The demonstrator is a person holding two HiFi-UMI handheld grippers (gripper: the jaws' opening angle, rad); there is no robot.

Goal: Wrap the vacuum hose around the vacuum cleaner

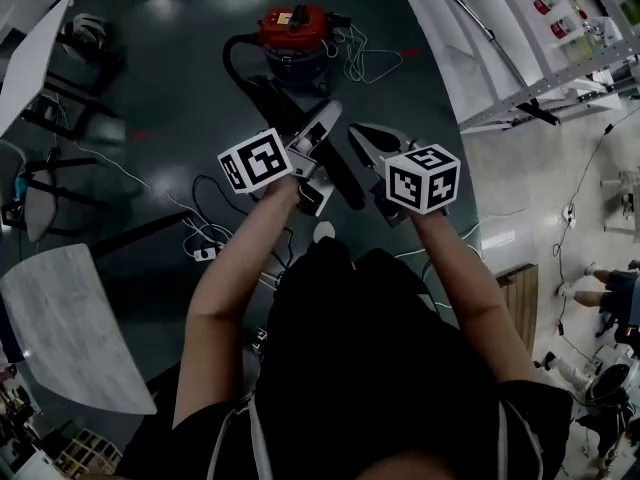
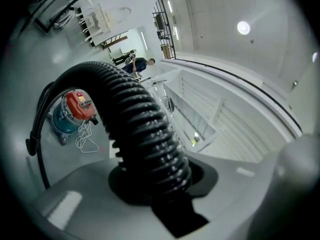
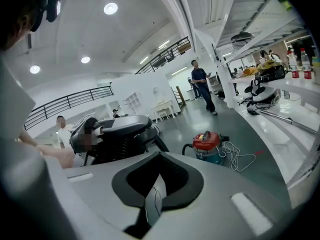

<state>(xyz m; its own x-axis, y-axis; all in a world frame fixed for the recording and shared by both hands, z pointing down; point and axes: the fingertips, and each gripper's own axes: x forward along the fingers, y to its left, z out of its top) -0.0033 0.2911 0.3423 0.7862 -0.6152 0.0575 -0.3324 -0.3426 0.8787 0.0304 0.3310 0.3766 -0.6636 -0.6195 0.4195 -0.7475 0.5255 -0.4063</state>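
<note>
The vacuum cleaner [image 1: 296,34], red on top and blue below, stands on the dark floor ahead of me; it also shows in the left gripper view [image 2: 74,112] and the right gripper view [image 3: 208,145]. Its black ribbed hose [image 1: 262,86] loops out from the body and runs back toward me. My left gripper [image 1: 322,124] is shut on the hose [image 2: 145,134], which fills the space between its jaws [image 2: 160,184]. My right gripper [image 1: 362,138] hangs just to the right of it, shut with nothing between its jaws [image 3: 157,184]. The left gripper with the hose [image 3: 112,134] lies close ahead on the left in the right gripper view.
A white power cord [image 1: 362,60] lies coiled beside the vacuum. Loose cables and a power strip [image 1: 205,253] cross the floor at my left. Chairs [image 1: 60,98] and a grey table [image 1: 70,328] stand left; white shelving [image 1: 520,58] stands right. A person [image 3: 202,86] walks far off.
</note>
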